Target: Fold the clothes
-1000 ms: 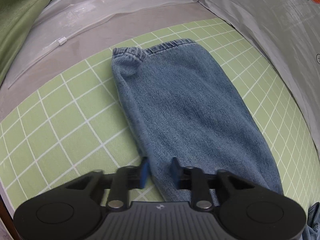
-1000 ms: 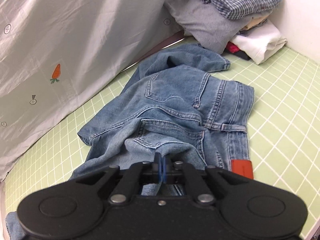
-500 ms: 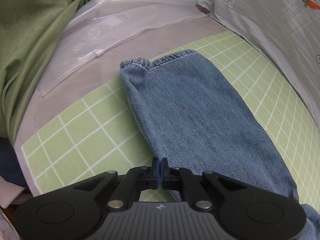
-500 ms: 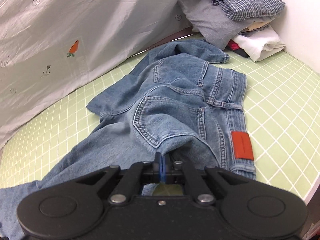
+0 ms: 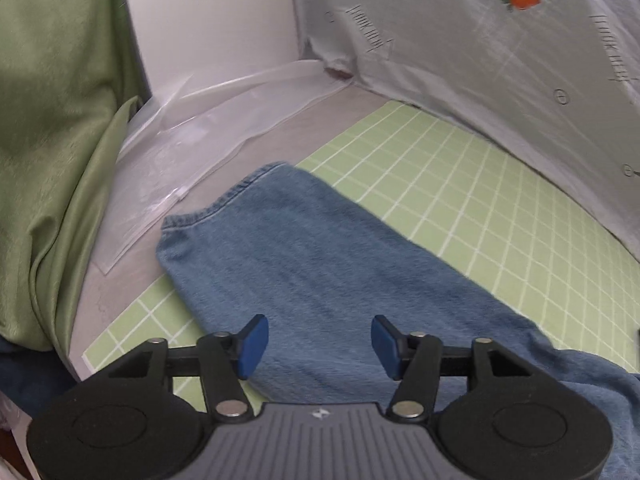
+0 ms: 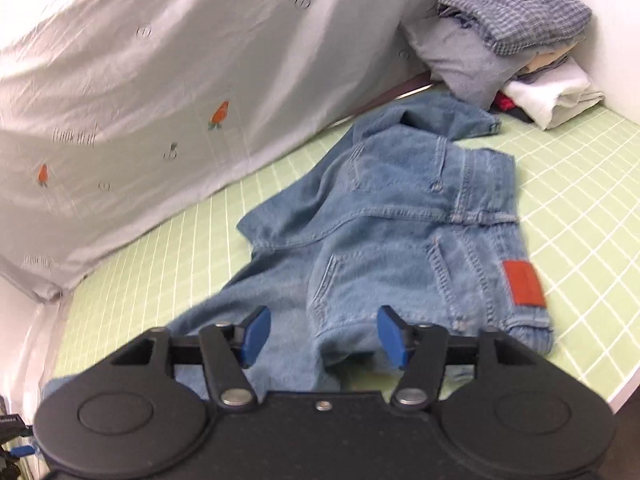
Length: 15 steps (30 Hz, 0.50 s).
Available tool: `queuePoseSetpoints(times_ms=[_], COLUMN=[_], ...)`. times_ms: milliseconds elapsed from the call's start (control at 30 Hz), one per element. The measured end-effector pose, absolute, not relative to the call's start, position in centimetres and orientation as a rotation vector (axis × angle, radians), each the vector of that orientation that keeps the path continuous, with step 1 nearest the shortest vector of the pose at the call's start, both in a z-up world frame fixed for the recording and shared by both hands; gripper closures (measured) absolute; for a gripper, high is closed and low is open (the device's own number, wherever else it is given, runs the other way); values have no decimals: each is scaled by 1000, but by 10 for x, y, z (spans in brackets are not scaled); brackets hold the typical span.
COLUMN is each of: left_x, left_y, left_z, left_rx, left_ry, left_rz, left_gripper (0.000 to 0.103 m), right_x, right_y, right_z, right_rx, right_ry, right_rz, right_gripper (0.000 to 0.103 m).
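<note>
Denim jeans beside bare green grid mat

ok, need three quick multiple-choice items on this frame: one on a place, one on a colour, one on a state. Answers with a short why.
1. Where is the stack of folded clothes?
A. In the far right corner of the mat, by the wall
B. On top of the jeans
C. Between the left gripper's fingers

2. What colour is the patch at the waistband of the jeans?
A. Green
B. Orange-red
C. White

3. How do the jaws of the right gripper stand?
A. Clamped on the patch
B. Shut on nothing
C. Apart, no denim pinched

Answers:
1 A: the pile sits beyond the jeans in the corner of the green grid mat.
2 B: the patch reads orange-red against blue denim.
3 C: the blue pads are spread and opening, with the jeans lying below them; the left gripper shows the same.
</note>
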<state>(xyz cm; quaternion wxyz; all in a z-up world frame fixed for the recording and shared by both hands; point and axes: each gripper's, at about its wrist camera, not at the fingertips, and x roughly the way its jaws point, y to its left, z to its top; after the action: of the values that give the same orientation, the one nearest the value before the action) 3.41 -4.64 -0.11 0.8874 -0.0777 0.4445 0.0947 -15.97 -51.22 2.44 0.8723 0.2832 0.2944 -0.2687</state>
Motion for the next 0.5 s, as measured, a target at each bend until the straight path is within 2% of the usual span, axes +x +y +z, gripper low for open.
queuePoseSetpoints(times_ms=[33,200,367,500], left_x=[32,18,1,-12], left_y=[-59,-123,-168,-191], left_z=[2,6,4,3], left_rx=[-158,-154,-128,-129], left_ry=[912,897,893,895], left_rz=[176,84,58,81], left_gripper=[41,41,41,41], right_x=[-161,-164,-170,-153], right_y=[-525,-588,-621,-629], right_z=[18,-29,-76,-87], right_rx=[599,668,791,701], right_ry=[640,829,910,970], right_rz=[-599,-778,-771,-695], right_gripper=[17,19,18,18])
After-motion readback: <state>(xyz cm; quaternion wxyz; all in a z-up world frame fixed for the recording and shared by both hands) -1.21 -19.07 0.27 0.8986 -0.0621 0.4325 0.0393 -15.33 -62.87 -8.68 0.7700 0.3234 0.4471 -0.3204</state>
